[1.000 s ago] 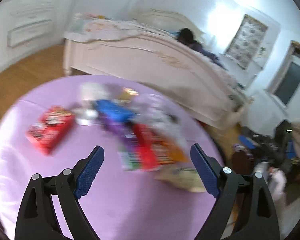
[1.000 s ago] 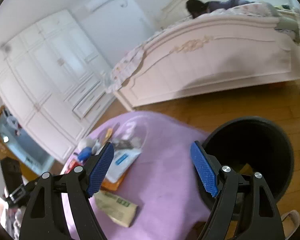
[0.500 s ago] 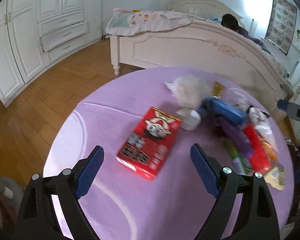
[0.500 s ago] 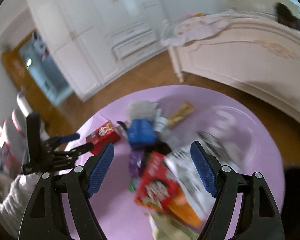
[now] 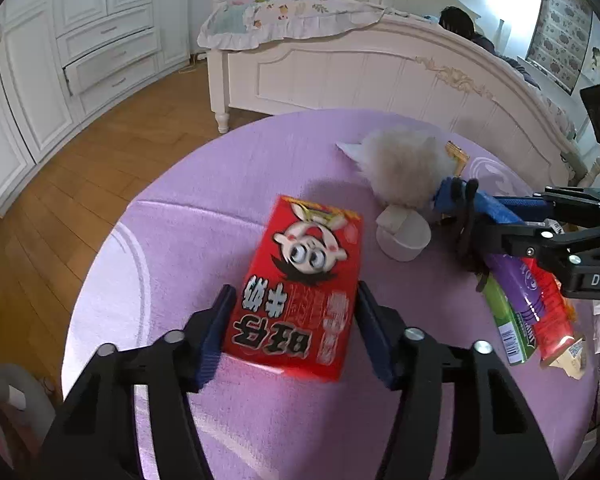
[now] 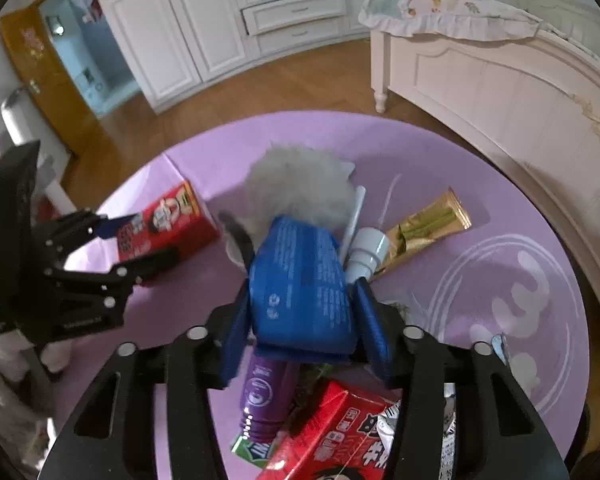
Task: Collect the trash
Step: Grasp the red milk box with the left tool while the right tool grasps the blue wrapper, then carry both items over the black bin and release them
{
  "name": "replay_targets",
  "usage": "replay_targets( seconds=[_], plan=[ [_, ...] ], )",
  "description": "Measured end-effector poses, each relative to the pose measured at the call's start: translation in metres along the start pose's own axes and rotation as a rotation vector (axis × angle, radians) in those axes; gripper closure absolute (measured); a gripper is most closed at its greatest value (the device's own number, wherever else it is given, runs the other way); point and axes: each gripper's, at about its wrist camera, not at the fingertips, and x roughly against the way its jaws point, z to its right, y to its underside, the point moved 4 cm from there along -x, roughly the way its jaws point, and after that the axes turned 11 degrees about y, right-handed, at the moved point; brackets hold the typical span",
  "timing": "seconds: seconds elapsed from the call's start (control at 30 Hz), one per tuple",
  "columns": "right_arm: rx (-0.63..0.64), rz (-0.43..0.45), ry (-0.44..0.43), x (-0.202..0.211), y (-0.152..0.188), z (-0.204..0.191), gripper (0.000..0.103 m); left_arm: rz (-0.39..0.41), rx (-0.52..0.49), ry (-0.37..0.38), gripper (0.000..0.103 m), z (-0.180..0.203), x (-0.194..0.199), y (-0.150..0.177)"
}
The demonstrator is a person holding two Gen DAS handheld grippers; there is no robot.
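White wardrobes at ten o'clock, cream bed at one, wooden floor below.

1. Your left side has bare purple desk beside the red carton; you can pass there;
2. Right of that carton, the white cup and fluffy ball crowd your path;
3. The right gripper sits hemmed by the purple bottle, the second red carton and the gold wrapper; open desk lies far right.
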Motion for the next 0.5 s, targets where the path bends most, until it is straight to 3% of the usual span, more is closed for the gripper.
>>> replay_targets(
  seconds=[0.27, 0.5],
  plan=[
    [-0.100, 0.111, -0.105, 0.041, 0.013, 0.008, 0.064, 0.083, 0.056, 0.058, 0.052, 0.010, 0.030, 0.001],
    [-0.349, 0.264, -0.220, 0.107, 0.058, 0.053, 0.064, 0.127, 0.006, 0.211, 0.052, 0.082, 0.059, 0.005]
  ],
)
